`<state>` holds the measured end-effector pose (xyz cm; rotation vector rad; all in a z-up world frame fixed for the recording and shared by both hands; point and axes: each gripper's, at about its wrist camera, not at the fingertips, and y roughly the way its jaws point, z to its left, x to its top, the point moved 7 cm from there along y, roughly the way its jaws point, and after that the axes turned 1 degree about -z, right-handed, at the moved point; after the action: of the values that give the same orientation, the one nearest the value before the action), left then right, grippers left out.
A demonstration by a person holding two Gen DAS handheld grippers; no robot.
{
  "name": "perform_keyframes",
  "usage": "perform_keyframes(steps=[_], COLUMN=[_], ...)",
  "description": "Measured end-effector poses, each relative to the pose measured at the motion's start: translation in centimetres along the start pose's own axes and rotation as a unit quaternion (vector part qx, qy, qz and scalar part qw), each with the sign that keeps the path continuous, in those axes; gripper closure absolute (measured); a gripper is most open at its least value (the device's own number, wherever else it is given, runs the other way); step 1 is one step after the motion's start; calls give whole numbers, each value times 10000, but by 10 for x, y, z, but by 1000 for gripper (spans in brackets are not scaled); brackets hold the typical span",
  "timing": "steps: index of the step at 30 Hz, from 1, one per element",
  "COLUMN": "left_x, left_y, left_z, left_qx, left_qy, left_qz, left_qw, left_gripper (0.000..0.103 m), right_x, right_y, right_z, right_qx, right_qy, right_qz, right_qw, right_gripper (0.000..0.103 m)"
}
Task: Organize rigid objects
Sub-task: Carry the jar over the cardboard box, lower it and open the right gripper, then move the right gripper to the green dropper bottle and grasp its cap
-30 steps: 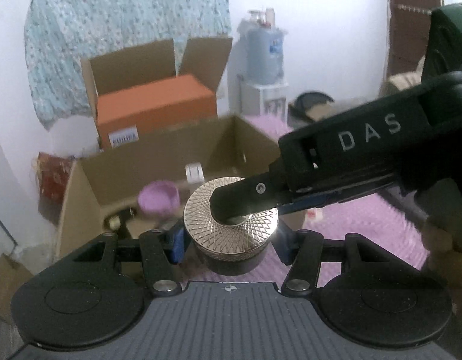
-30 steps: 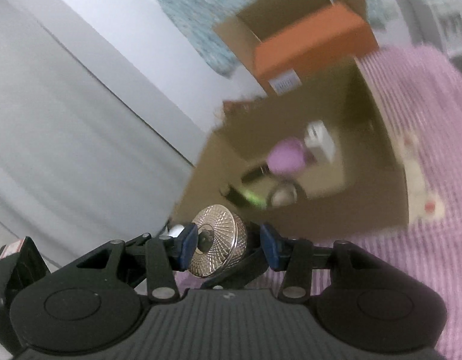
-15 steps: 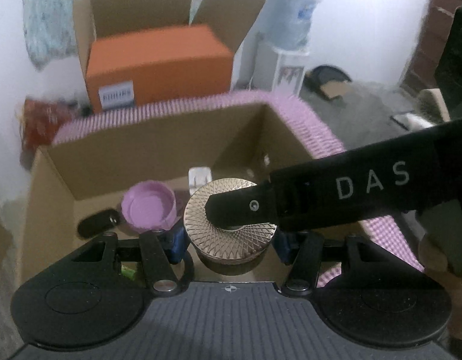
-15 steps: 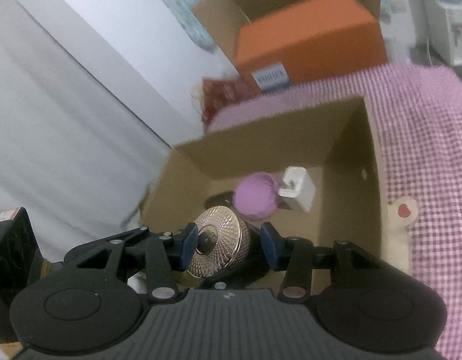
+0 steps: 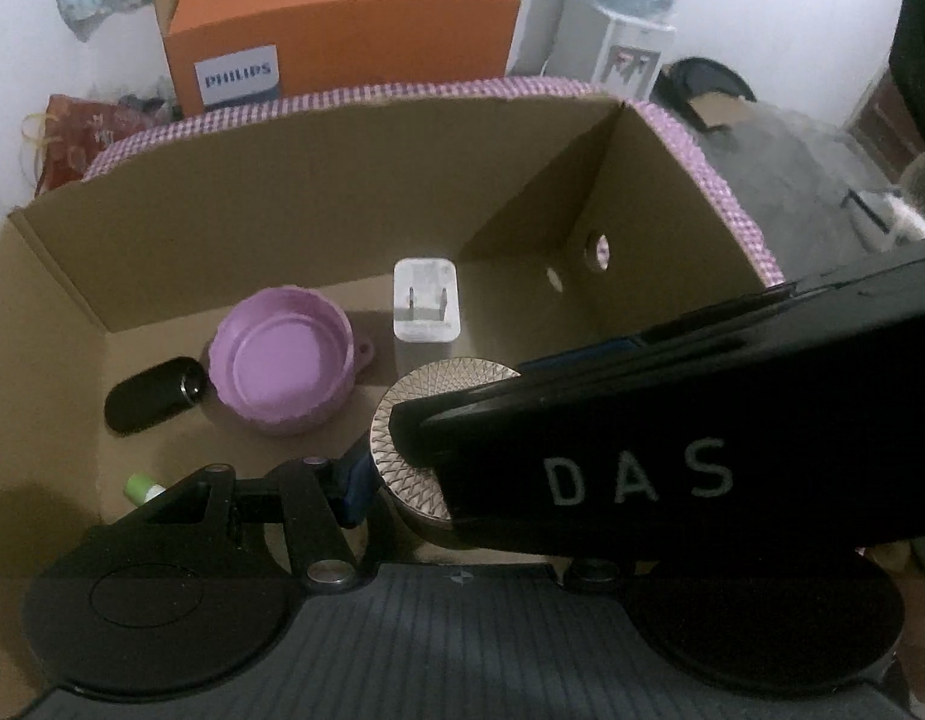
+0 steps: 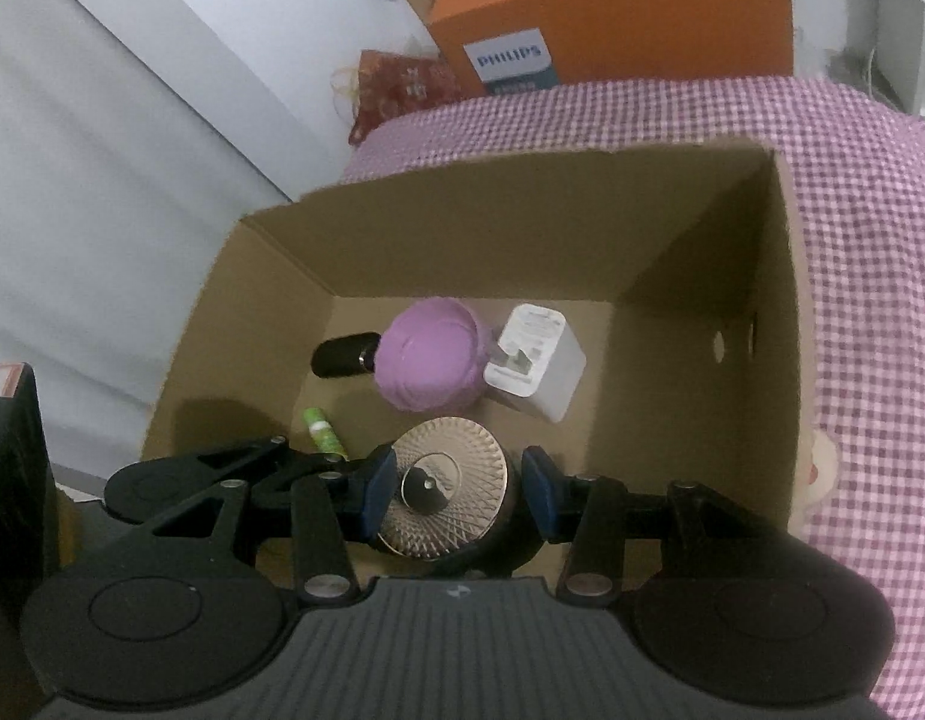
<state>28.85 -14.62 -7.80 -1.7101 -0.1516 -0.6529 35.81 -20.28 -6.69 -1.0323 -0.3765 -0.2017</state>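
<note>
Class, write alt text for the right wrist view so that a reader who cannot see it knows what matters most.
Two grippers together hold a round jar with a gold patterned lid over an open cardboard box. On the box floor lie a purple cap, a white charger plug, a black cylinder and a small green tube. The box stands on a pink checked cloth.

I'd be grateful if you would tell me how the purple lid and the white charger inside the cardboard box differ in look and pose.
The purple lid is round and ribbed at its rim; the white charger is a blocky rectangle with rounded corners. The purple lid lies with its hollow side up, while the white charger shows two metal prongs on its upward face. The purple lid is wider across than the white charger. Both rest on the floor of the cardboard box, side by side.
</note>
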Motion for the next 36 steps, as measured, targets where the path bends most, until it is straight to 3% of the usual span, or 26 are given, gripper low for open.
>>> perform_keyframes(steps=[6, 10, 18, 28, 36], left_x=[1, 3, -2, -41, -87], left_y=[2, -8, -47, -123, -154], left_z=[1, 0, -6, -20, -26], left_qx=[27, 24, -24, -268, -492], left_qy=[17, 115, 226, 407, 543], left_qz=[18, -219, -805, -1589, -1774], left_qw=[10000, 9997, 9965, 9861, 9814], left_gripper=[45, 45, 43, 40, 40], right_x=[-5, -5, -8, -59, -109], right_y=[5, 2, -44, -134, -153], right_z=[-4, -3, 10, 39, 50], right_qx=[-21, 81, 302, 884, 1033], right_qy=[13, 48, 61, 203, 448], right_qz=[36, -57, -718, -1837, -2162], right_qw=[10000, 9999, 9969, 9788, 9698], right_gripper=[54, 54, 54, 54, 51])
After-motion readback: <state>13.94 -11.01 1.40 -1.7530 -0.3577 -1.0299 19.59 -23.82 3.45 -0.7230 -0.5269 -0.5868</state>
